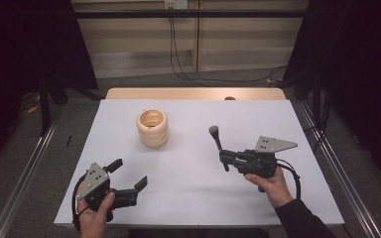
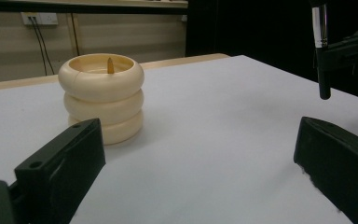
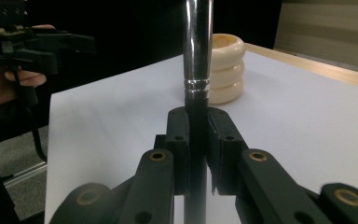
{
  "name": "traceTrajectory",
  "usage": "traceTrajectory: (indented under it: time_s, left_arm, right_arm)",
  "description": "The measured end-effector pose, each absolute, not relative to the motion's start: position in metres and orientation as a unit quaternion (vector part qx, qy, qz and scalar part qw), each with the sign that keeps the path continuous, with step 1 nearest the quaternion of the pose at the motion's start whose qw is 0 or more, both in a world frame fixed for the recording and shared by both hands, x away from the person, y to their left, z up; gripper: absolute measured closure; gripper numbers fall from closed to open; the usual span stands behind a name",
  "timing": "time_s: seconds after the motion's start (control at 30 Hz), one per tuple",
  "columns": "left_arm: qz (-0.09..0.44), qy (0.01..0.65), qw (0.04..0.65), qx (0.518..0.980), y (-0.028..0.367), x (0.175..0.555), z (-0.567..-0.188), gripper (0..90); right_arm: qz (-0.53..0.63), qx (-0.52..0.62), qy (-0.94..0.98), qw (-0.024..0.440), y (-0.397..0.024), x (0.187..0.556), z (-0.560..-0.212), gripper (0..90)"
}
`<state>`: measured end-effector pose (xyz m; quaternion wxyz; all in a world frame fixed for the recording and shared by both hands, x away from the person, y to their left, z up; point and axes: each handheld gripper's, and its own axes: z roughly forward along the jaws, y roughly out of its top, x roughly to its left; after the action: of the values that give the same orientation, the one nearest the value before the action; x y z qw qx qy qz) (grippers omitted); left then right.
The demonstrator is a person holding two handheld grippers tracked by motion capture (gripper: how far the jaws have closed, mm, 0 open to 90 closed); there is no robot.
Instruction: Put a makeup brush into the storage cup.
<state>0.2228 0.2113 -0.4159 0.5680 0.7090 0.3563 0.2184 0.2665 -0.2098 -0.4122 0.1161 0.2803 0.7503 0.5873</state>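
High view shows the right gripper point(image 1: 224, 157) clamped on a makeup brush point(image 1: 217, 144) above the surface point(image 1: 188, 173), probably carrying it toward the cream ringed holder point(image 1: 153, 128), while the left gripper point(image 1: 128, 173) waits, fingers wide open and empty.

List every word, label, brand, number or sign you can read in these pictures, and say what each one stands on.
None can be read. The ringed holder, the brush clamped in the right tool, the open left tool and the white table bear no print. The wall socket shows no legible marking.
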Motion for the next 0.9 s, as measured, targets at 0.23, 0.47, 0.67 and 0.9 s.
traceTrajectory:
  time_s: [0.23,0.47,0.67,0.9]
  left_arm:
    - [0.212,0.345,0.575,0.711,0.201,0.227,-0.411,1.8]
    - [0.201,0.324,0.576,0.723,0.183,0.232,-0.407,1.7]
    - [0.195,0.308,0.586,0.724,0.167,0.238,-0.399,1.7]
    - [0.189,0.285,0.595,0.728,0.152,0.245,-0.390,1.7]
  right_arm:
    - [0.589,0.270,0.754,0.106,-0.202,0.264,-0.413,79.7]
    - [0.589,0.268,0.755,0.107,-0.200,0.263,-0.413,79.7]
    - [0.593,0.266,0.753,0.103,-0.200,0.264,-0.413,79.7]
    - [0.594,0.264,0.753,0.103,-0.199,0.264,-0.413,79.7]
